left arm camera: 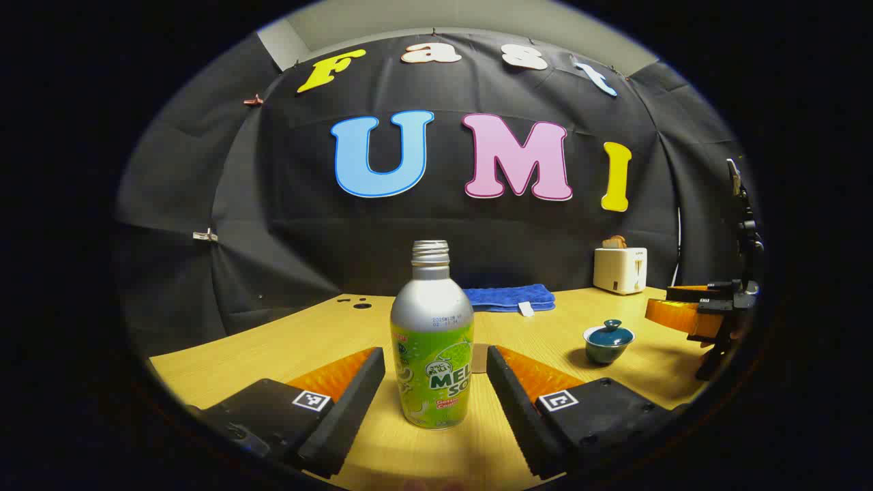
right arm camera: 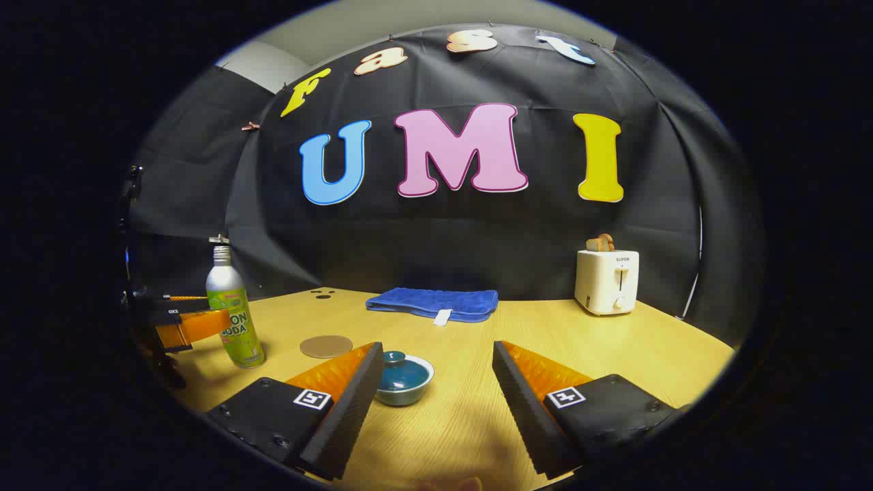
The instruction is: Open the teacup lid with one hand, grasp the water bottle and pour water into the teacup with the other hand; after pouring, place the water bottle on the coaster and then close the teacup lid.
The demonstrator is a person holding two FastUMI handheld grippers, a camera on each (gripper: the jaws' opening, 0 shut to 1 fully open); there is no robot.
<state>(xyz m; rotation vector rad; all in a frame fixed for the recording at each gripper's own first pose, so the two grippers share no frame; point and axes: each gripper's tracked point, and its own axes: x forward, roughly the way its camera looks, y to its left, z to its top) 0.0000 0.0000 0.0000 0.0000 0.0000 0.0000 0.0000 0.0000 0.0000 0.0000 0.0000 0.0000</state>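
A silver water bottle [left arm camera: 432, 341] with a green label and a bare threaded neck stands upright on the table. It sits between the fingers of my open left gripper [left arm camera: 434, 354], with a gap on each side. The round tan coaster [right arm camera: 326, 346] lies behind the bottle. The teal teacup [right arm camera: 404, 380] has its lid [right arm camera: 394, 361] on and stands close to the left finger of my open right gripper [right arm camera: 438, 351], which partly hides it. From the left gripper view the teacup [left arm camera: 608, 342] is to the right, with the right gripper [left arm camera: 696, 314] beyond it.
A folded blue towel [right arm camera: 434, 303] lies at the back of the wooden table [right arm camera: 614, 354]. A white toaster [right arm camera: 606, 281] holding bread stands at the back right. The left gripper [right arm camera: 187, 324] reaches in at the bottle [right arm camera: 234, 320] from the left.
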